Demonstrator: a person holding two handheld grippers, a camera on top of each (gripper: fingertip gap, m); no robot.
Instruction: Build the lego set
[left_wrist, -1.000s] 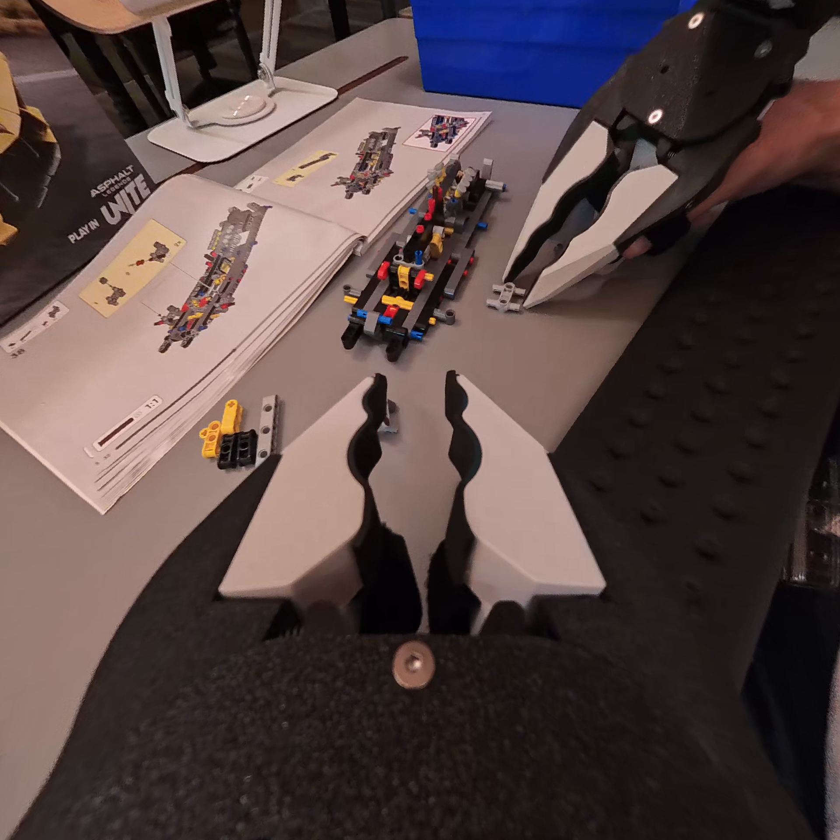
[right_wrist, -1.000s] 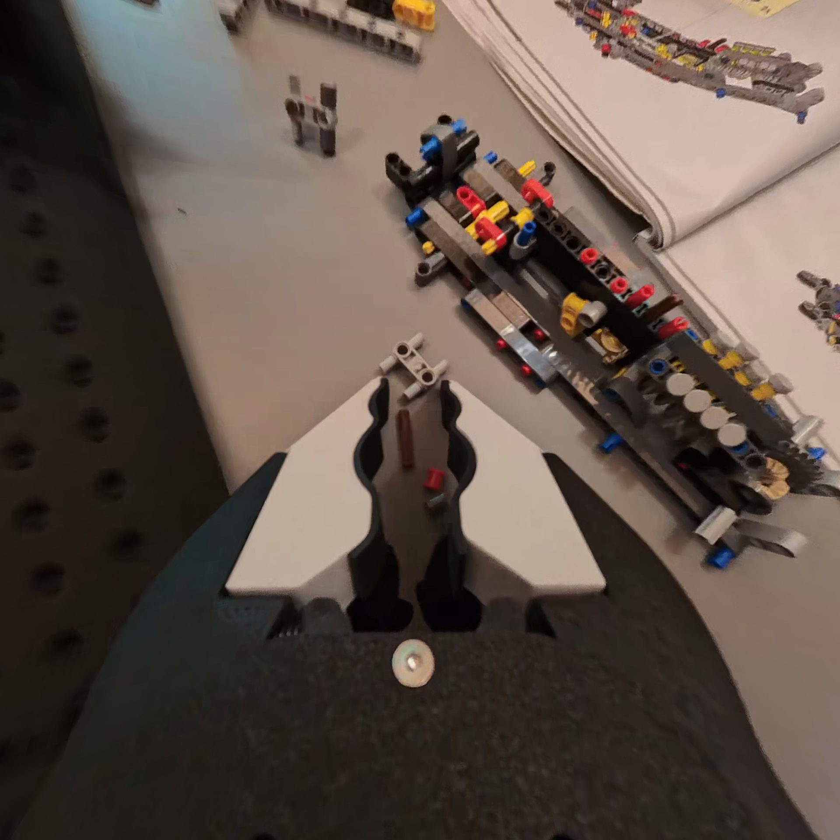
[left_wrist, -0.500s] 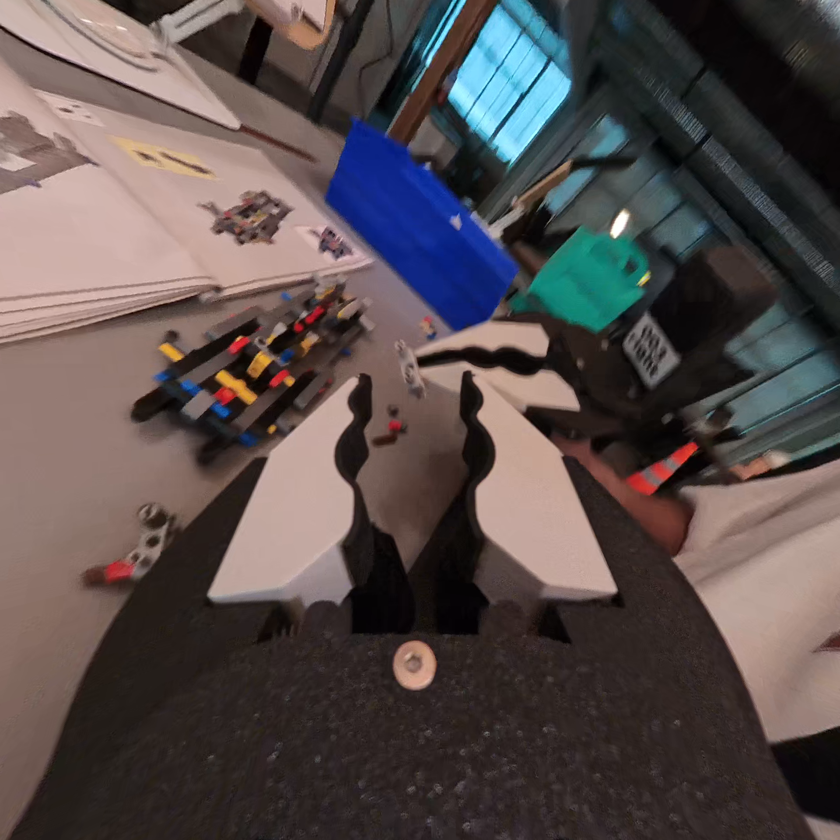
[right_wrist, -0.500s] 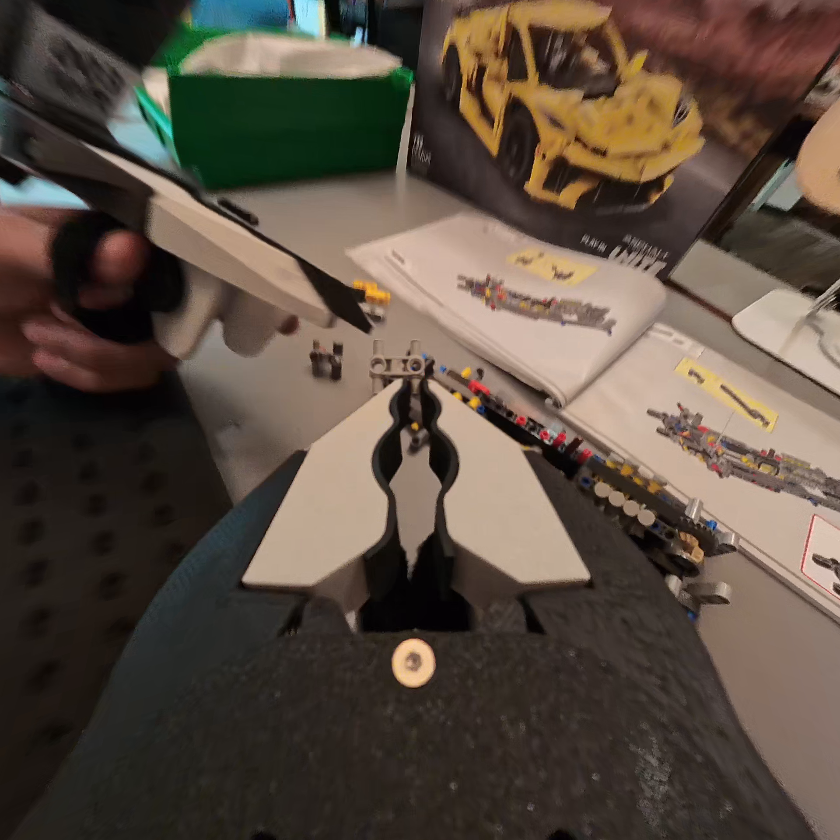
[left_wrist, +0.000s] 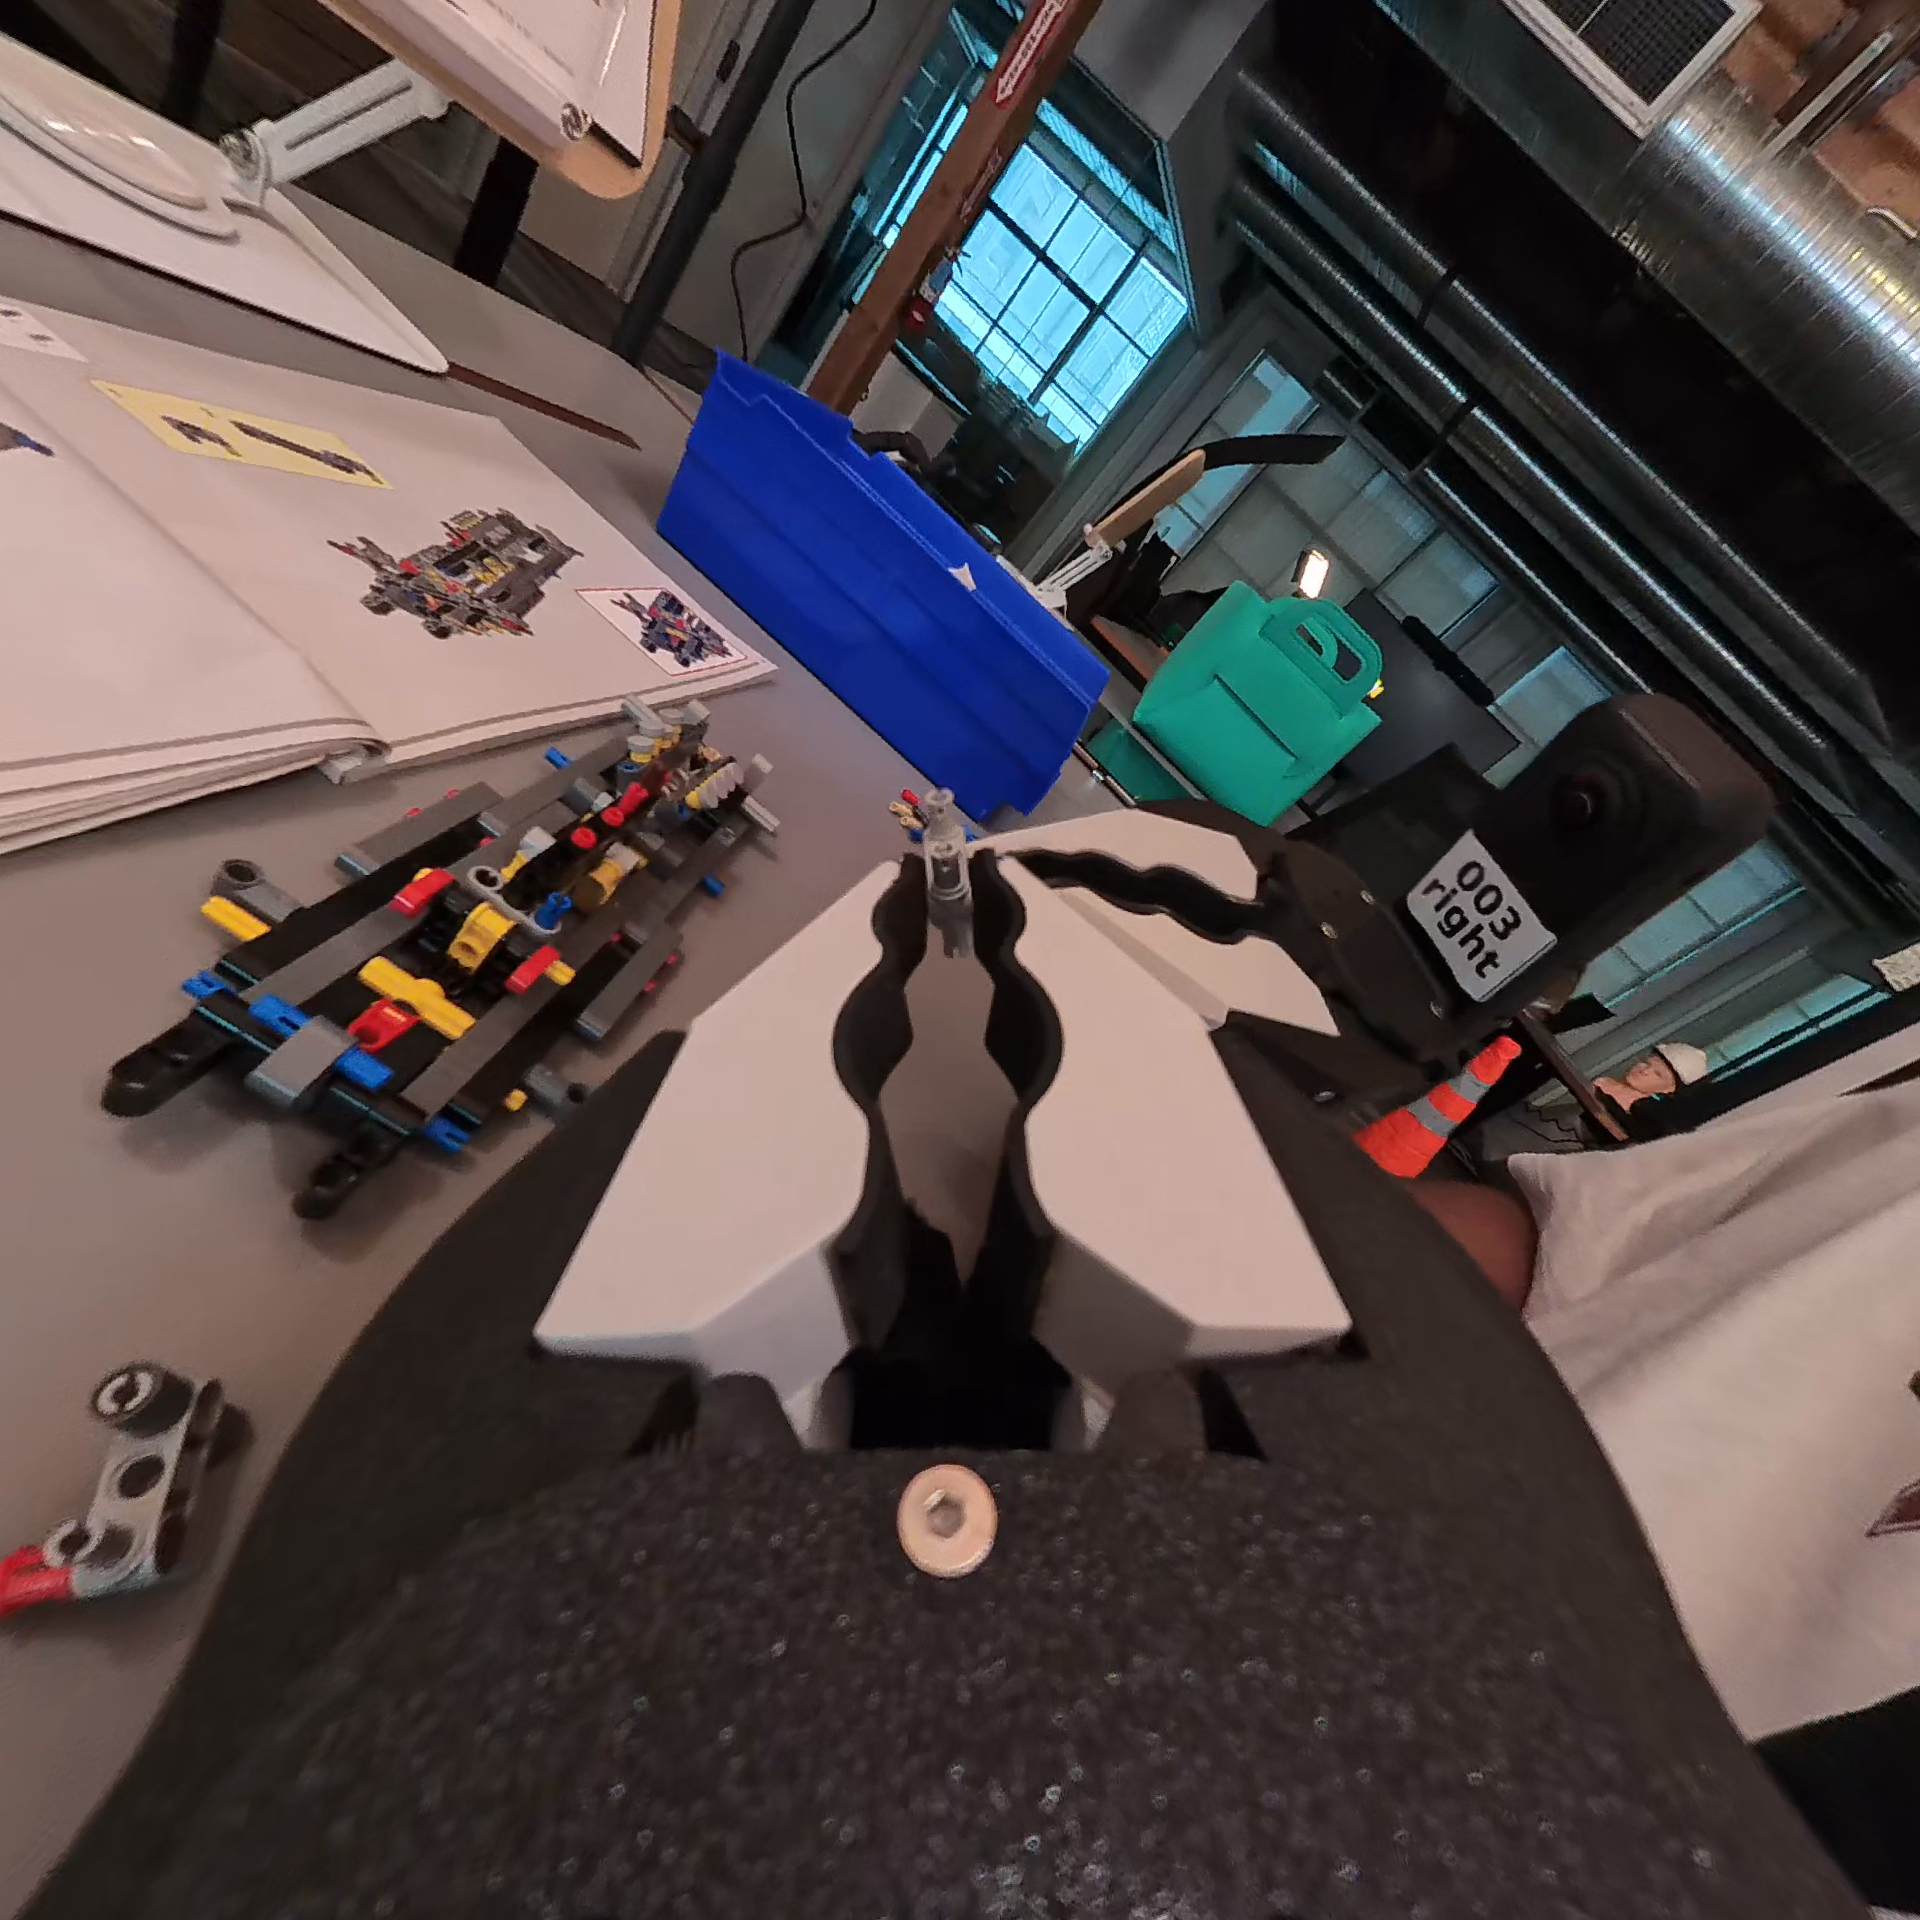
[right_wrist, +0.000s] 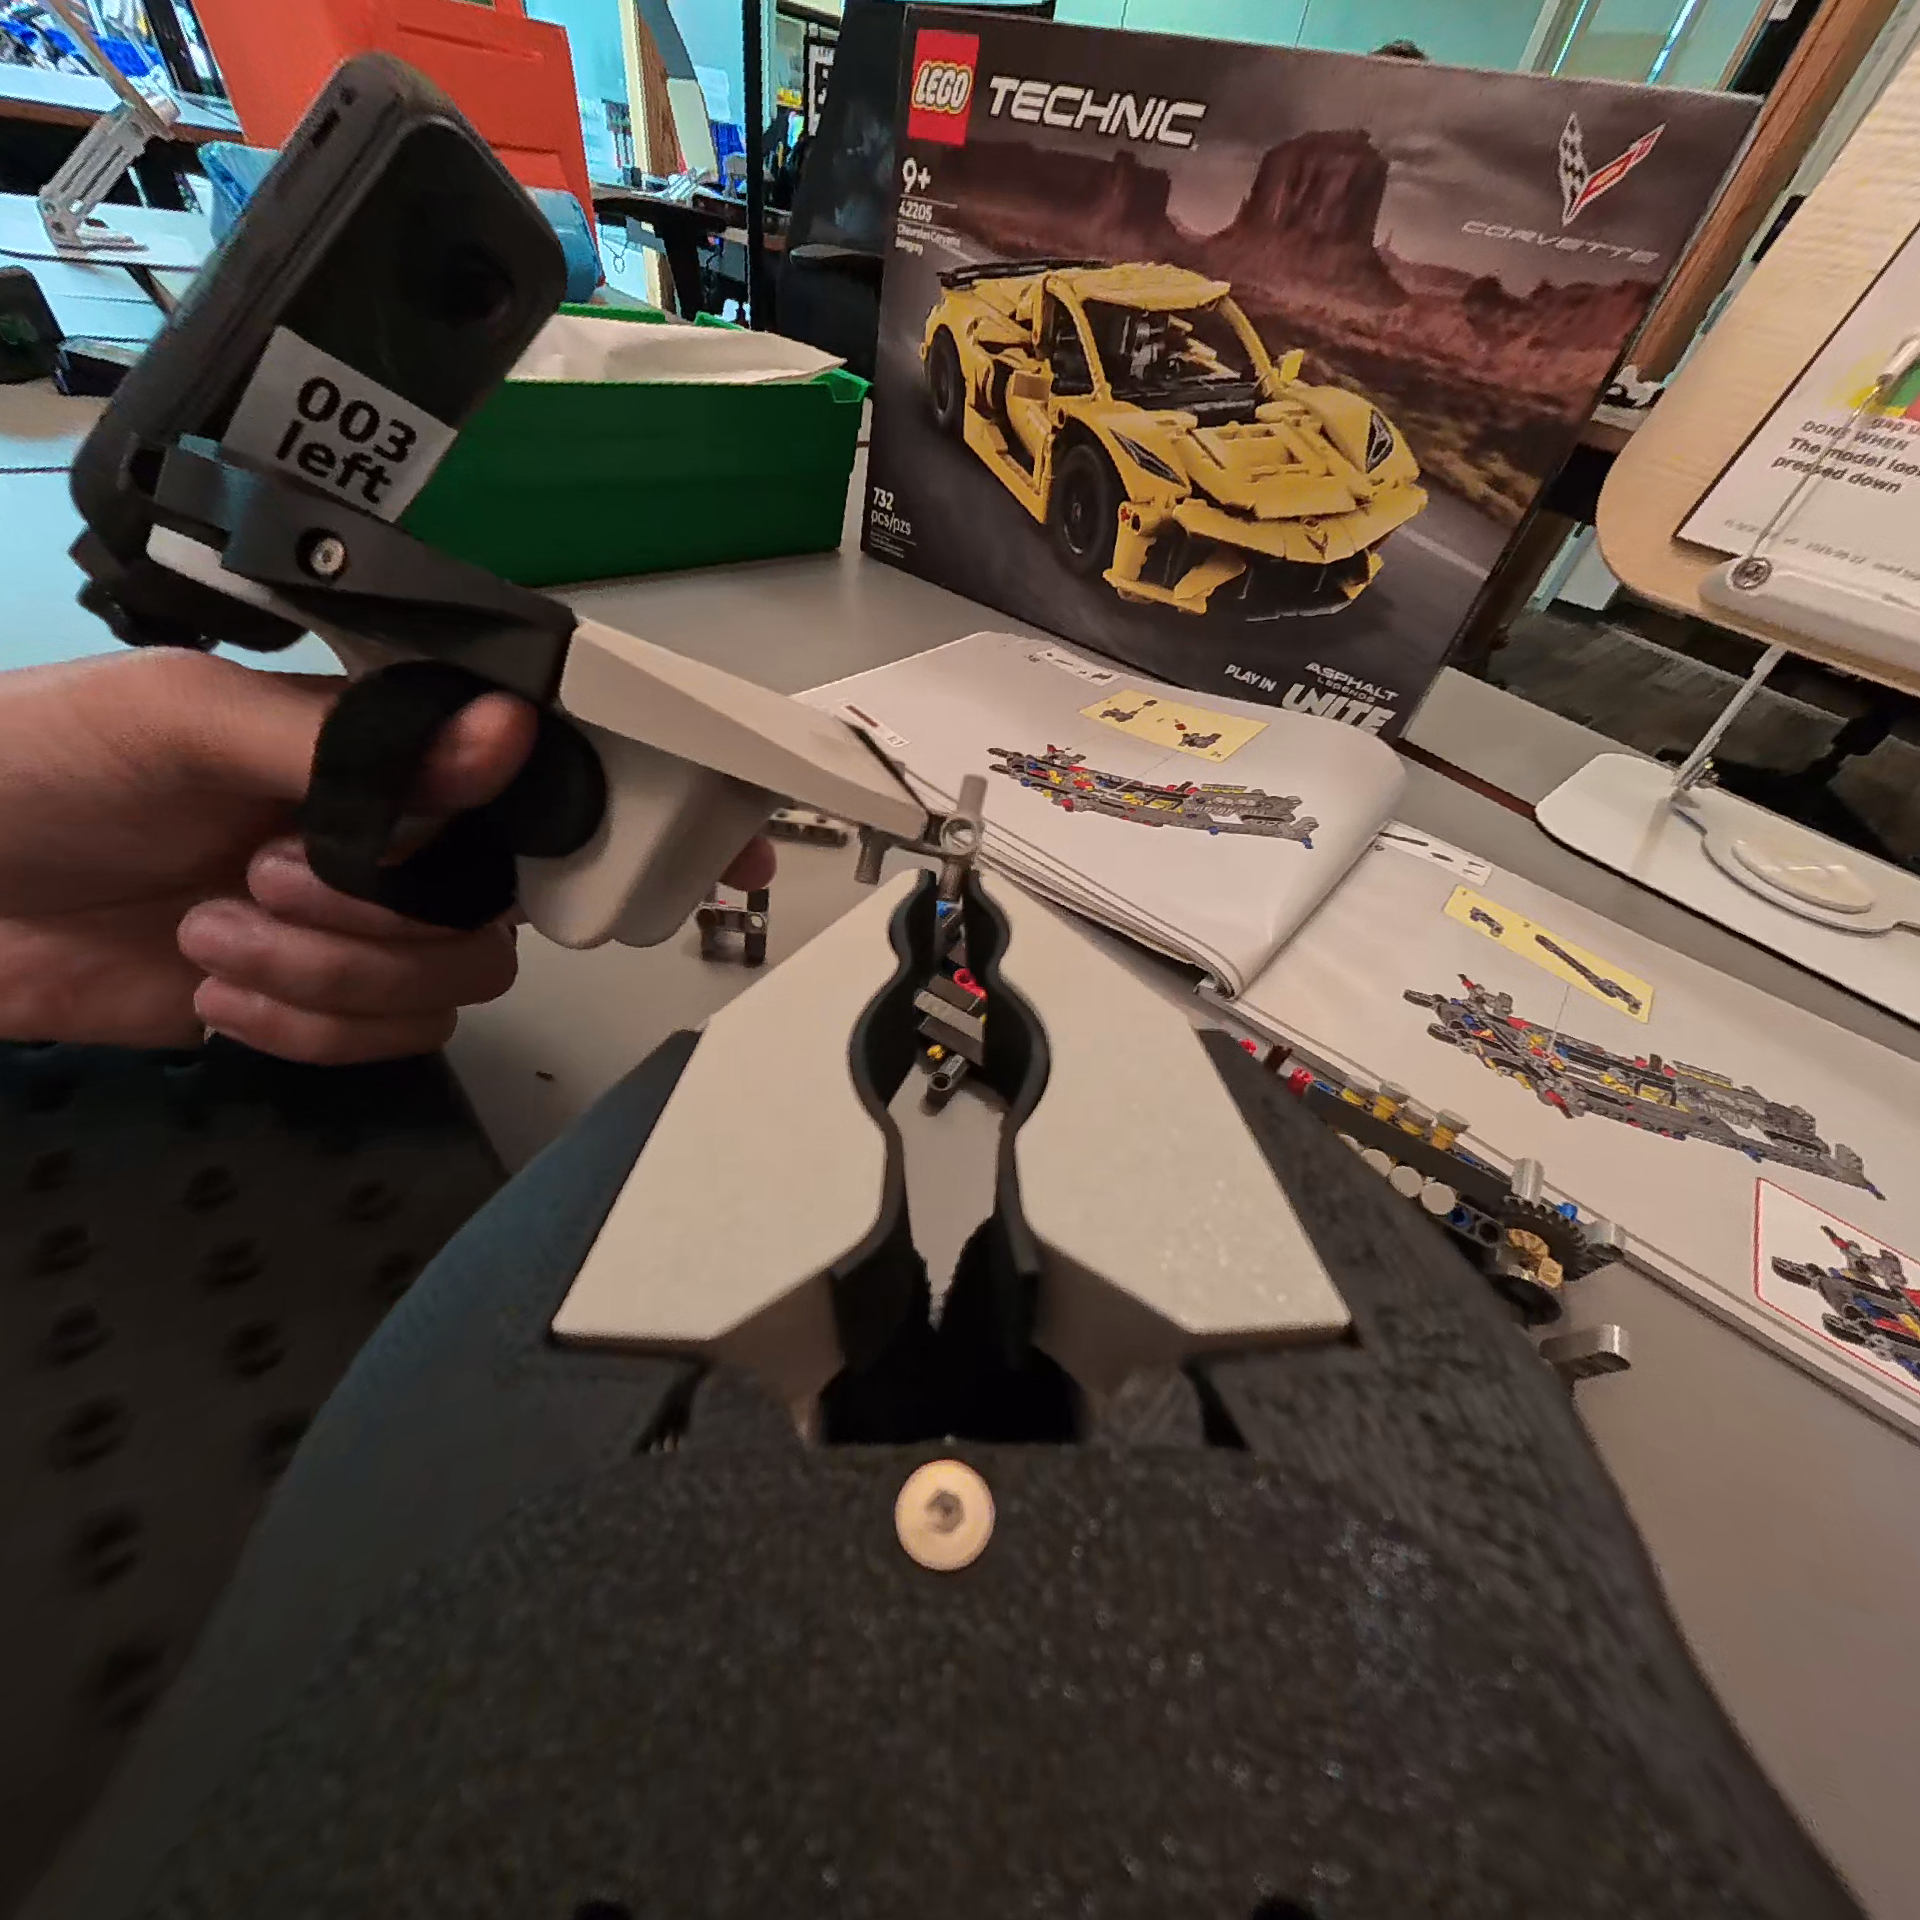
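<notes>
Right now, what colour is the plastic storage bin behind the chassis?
Blue plastic storage bin; left wrist view shows it best.

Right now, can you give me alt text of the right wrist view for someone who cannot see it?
The right gripper and the left gripper, held in a hand, both pinch a small grey Lego connector above the grey table. Behind lie an open instruction booklet, the partly built chassis and the set's box.
</notes>
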